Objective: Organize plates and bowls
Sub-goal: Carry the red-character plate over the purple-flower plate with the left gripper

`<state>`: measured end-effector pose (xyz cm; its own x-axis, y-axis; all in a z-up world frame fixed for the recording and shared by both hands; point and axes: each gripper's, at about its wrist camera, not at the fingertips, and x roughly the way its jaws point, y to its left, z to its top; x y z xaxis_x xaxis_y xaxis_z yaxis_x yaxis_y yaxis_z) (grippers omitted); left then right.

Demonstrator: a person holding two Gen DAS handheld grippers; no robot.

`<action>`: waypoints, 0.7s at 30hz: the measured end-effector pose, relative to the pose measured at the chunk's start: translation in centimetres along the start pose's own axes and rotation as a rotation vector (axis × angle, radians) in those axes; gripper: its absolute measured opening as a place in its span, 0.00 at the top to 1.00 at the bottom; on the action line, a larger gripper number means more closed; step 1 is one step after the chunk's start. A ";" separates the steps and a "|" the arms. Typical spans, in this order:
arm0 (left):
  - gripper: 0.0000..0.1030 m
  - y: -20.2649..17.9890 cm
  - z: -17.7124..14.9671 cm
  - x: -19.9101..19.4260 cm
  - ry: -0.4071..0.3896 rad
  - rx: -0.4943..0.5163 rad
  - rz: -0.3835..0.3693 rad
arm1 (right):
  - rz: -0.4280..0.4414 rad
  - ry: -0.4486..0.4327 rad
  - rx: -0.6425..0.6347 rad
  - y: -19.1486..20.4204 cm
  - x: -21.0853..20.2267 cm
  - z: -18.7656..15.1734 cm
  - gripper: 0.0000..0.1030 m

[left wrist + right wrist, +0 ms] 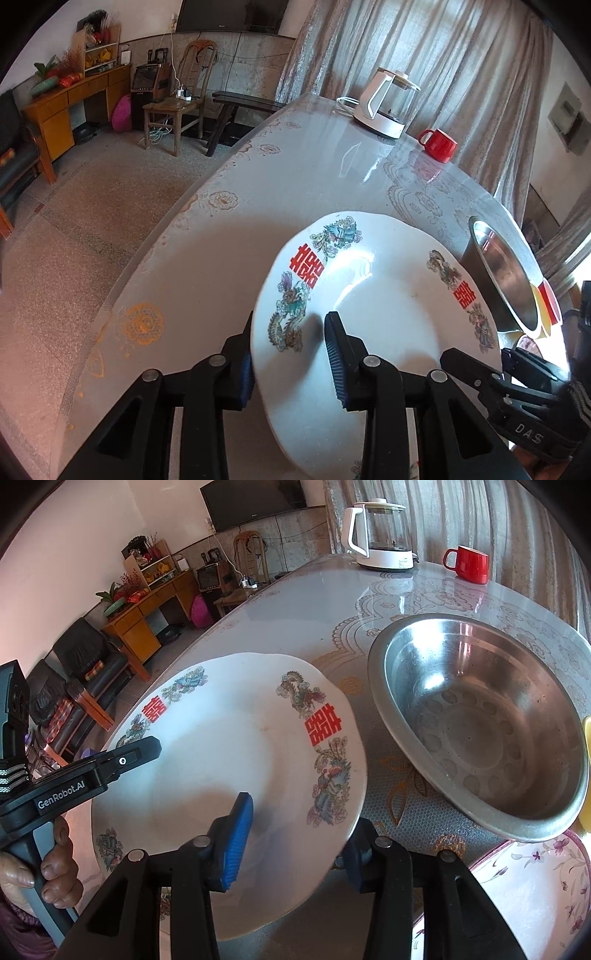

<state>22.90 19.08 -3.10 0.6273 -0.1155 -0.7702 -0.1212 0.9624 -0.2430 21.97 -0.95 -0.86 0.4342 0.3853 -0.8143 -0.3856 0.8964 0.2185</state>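
One white plate (229, 746), red characters and dragon-and-phoenix motifs round its rim.

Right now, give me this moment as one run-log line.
left gripper: straddling plate rim | right gripper: straddling same plate's opposite rim | plate: tilted above table | steel bowl: beside plate

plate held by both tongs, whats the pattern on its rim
White plate with red double-happiness characters and multicoloured dragon and phoenix motifs on the rim; clearest in the right wrist view.
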 end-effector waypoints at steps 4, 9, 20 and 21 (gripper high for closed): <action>0.73 0.6 -0.9 -1.2 -0.015 0.013 -0.043 | -0.016 -0.019 0.002 -0.1 -0.3 0.0 0.61; 0.74 0.7 -1.4 -2.5 -0.040 0.033 -0.034 | -0.004 -0.048 -0.047 0.7 -1.1 -0.1 0.65; 0.74 0.7 -3.4 -5.2 -0.079 0.036 -0.078 | 0.039 -0.069 -0.060 1.1 -2.0 -1.1 0.66; 0.74 0.6 -3.5 -5.7 -0.093 0.040 -0.078 | 0.045 -0.079 -0.060 1.1 -2.3 -1.2 0.66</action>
<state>16.60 19.47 -0.96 0.7021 -0.1692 -0.6916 -0.0391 0.9607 -0.2748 19.60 -1.06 0.63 0.4771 0.4425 -0.7593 -0.4532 0.8641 0.2189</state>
